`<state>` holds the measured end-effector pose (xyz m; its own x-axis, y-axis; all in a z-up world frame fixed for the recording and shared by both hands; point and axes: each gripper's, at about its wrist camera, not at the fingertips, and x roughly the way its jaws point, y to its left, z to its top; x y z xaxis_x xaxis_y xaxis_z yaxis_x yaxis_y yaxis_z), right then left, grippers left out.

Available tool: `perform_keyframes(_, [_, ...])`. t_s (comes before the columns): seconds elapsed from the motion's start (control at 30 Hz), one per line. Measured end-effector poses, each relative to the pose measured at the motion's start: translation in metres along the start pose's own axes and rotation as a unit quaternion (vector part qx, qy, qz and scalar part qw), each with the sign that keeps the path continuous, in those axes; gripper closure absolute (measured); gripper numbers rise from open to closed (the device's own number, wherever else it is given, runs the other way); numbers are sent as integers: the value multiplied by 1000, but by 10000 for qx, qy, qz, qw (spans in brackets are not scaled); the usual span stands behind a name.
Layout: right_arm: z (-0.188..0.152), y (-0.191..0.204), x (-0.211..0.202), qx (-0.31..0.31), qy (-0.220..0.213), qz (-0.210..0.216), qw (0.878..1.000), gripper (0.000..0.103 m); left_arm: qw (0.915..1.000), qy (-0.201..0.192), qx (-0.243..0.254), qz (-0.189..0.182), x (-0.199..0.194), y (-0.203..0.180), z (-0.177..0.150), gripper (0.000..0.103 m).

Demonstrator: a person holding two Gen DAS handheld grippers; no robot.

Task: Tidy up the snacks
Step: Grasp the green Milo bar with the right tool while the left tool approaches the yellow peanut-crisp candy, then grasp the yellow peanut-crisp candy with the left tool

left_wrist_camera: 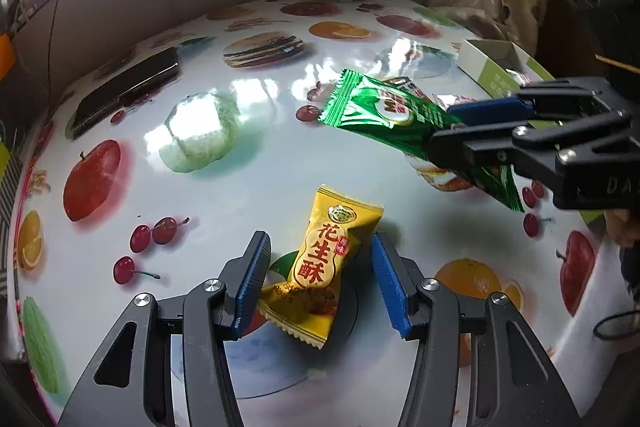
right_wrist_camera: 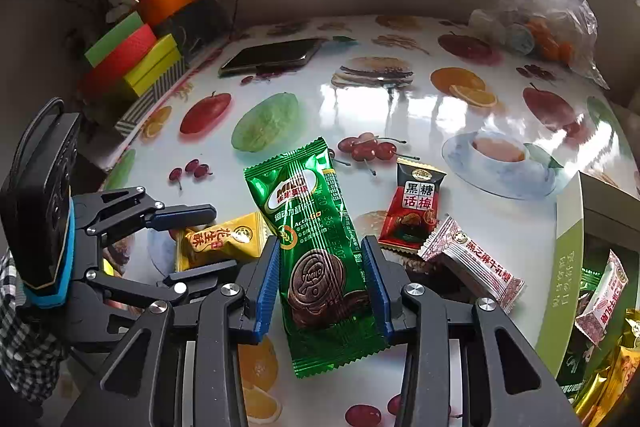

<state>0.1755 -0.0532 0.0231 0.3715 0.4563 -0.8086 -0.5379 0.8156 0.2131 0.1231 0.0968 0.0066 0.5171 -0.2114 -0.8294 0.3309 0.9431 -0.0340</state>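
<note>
The desk [right_wrist_camera: 400,115] is glossy white, printed all over with red apples, dark red cherries, orange slices, pale green melons and brown burgers. On it lies a black phone [right_wrist_camera: 272,55]. The long wrapper [right_wrist_camera: 320,247] is shiny metallic green with a red-and-white logo and brown biscuits pictured on it. Left of the green wrapper is a yellow packet [right_wrist_camera: 224,239] with red characters; right of it are a red-and-black packet [right_wrist_camera: 414,207] and a white packet [right_wrist_camera: 472,263] with a fine red pattern. Both grippers are black with blue ribbed pads [left_wrist_camera: 256,279]. Beyond the phone stand green, red and yellow boxes [right_wrist_camera: 132,55]. The person's sleeve [right_wrist_camera: 20,327] is checked black and white.
</note>
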Motion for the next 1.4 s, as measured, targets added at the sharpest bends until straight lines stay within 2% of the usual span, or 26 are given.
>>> perform_keyframes(0.47, [-2,1,0,42,-20,26,10000,64,9999,-6,-90,51,1,0,0,50])
perform_keyframes(0.5, [-2,0,0,44,-16,21,10000,64,9999,-16,-100,53,1,1,0,53])
perform_keyframes(0.53, [-2,0,0,49,-15,20,10000,64,9999,-23,-103,76,1,0,0,61])
perform_keyframes(0.6, [-2,1,0,60,-14,13,10000,64,9999,-35,-110,78,0,1,0,67])
perform_keyframes(0.9, [-3,-1,0,104,-19,13,9999,64,9998,-48,-115,150,0,1,0,77])
perform_keyframes(1.4, [-6,-2,0,168,-23,5,9999,64,9995,-63,-170,268,-1,1,-1,78])
